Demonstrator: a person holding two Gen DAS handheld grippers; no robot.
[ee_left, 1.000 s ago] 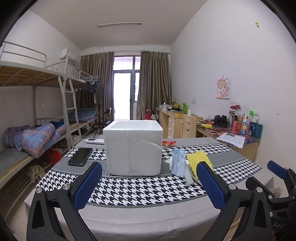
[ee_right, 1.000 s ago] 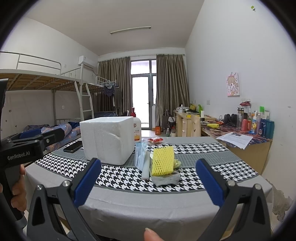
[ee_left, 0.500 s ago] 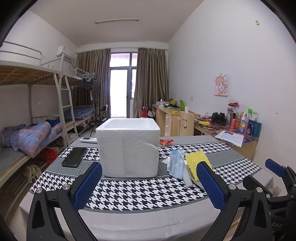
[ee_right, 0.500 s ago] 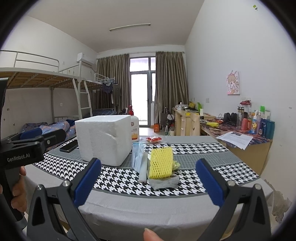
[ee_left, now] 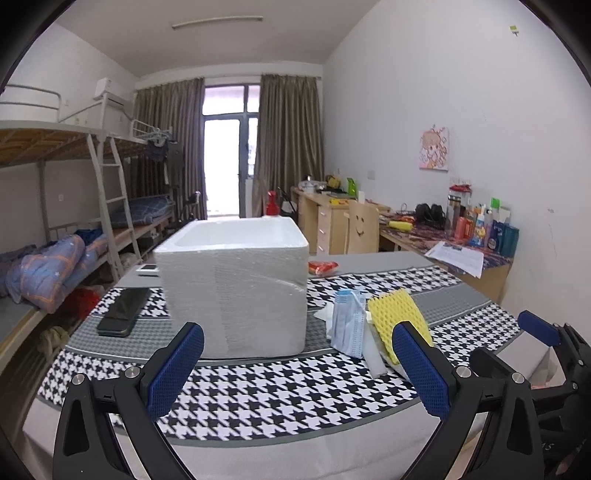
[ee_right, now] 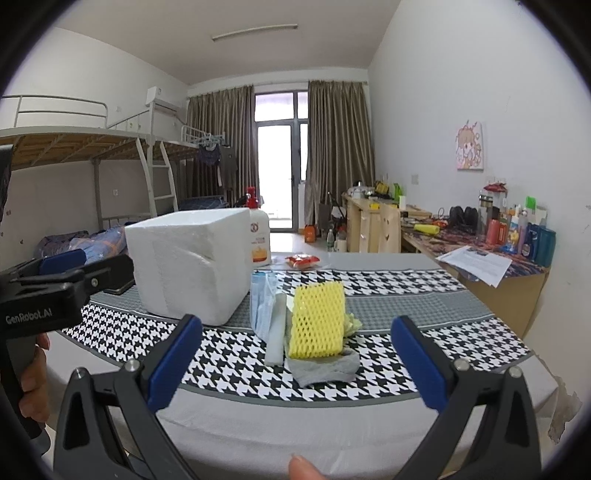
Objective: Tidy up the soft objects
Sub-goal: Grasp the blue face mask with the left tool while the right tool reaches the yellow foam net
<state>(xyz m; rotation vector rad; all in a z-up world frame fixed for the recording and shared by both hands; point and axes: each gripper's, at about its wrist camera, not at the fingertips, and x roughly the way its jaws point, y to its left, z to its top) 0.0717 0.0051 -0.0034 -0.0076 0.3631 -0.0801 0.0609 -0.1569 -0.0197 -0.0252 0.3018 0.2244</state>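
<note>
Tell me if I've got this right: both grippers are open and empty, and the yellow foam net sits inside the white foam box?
Not quite. The yellow foam net isn't in the white foam box; it lies on the table beside it, as the right wrist view shows. Both the left gripper and right gripper are open and empty.

Daylight enters through the glass door [ee_left: 225,166] at the middle of both views; its panes are overexposed, almost white. The ceiling tube lamp [ee_right: 255,32] looks unlit. Light across the room is soft and even, with only faint shadows beneath the white foam box [ee_left: 236,284] on the desk [ee_left: 258,398]. Both frames are fisheye: walls and the bunk bed [ee_left: 55,147] bow outward at the left, and black vignette fills the corners. Focus is mostly sharp, though the blue finger pads [ee_right: 173,365] near the bottom edge look slightly soft.
</note>
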